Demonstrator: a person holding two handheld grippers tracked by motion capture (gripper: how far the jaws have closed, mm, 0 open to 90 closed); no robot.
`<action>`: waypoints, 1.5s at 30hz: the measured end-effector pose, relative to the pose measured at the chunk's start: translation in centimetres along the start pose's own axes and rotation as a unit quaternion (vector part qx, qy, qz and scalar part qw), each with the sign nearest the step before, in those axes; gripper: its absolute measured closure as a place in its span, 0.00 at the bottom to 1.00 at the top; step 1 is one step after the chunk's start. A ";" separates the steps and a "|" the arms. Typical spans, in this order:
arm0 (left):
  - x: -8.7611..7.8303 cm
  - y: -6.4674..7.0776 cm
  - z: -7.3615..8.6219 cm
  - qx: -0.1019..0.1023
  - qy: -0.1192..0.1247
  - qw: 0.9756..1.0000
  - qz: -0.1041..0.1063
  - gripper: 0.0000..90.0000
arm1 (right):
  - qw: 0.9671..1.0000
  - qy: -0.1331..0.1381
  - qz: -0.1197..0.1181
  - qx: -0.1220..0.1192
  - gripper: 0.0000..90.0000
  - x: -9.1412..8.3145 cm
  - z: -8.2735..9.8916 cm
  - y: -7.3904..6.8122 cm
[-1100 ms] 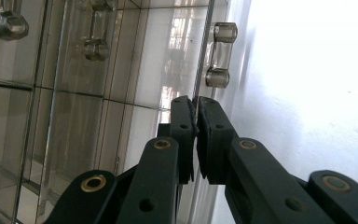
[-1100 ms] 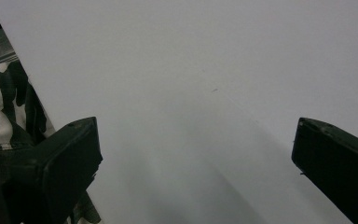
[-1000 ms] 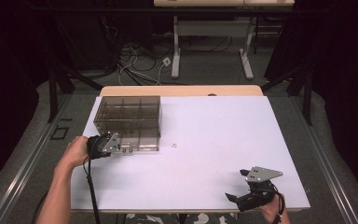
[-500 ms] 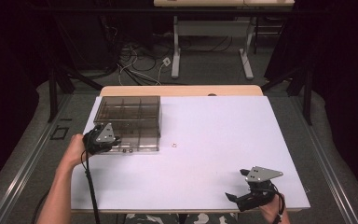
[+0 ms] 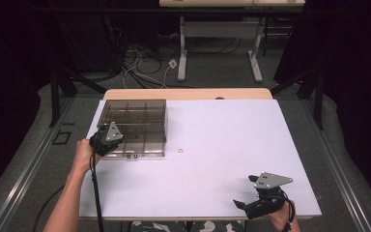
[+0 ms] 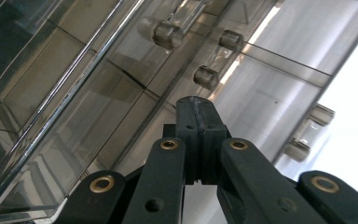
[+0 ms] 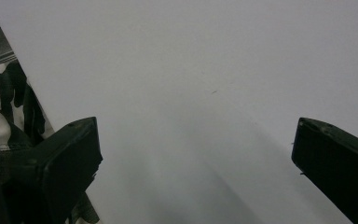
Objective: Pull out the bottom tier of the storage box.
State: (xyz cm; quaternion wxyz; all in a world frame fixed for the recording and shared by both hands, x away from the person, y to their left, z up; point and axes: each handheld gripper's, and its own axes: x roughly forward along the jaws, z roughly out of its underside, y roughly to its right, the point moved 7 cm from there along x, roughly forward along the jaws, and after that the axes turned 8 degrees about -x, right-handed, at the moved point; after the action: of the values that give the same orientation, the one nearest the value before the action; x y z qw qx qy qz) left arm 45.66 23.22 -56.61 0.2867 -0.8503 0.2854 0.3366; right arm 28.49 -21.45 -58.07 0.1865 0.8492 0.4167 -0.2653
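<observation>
Smoked plastic organizer box is seen at the far left of the white desk, its lid down over the divided compartments. Left gripper is held against the box's near left corner; its jaws are clenched tight together with nothing between them, tips just short of the clear front wall by the latch pegs. A small pale speck lies just right of the box. Right gripper is held low at the near right edge, well apart, jaws spread wide and empty.
</observation>
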 end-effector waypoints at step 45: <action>0.0 1.7 -1.6 -0.087 0.037 0.995 0.016 0.48 | 1.000 -0.002 0.000 0.006 0.01 -0.2 0.1 0.1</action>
State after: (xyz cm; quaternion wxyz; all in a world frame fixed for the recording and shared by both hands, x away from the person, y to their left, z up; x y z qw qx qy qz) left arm 45.14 21.04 -56.12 0.1947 -0.8793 0.2794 0.3329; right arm 28.46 -21.68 -58.03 0.1820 0.8500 0.4142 -0.2699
